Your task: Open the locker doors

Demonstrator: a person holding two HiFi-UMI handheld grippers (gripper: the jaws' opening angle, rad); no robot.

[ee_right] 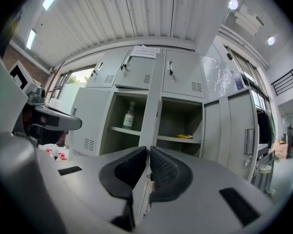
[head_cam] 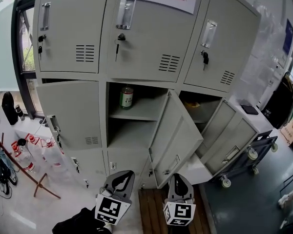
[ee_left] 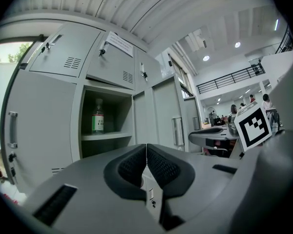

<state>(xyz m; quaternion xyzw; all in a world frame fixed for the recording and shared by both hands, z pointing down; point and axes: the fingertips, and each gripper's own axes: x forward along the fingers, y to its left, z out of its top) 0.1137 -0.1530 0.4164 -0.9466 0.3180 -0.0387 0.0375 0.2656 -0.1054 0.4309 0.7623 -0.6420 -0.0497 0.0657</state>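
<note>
Window [head_cam: 27,52] at left, dark floor [head_cam: 244,204], wheeled cart [head_cam: 256,152] at right

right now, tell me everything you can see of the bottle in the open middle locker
The small clear bottle has a narrow neck, a reddish cap and a green and white label whose print is too small to read. It looks like glass or clear plastic. It stands upright and alone on the grey upper shelf of the open middle locker compartment, in the shelf's left half. Only the shelf touches it.
</note>
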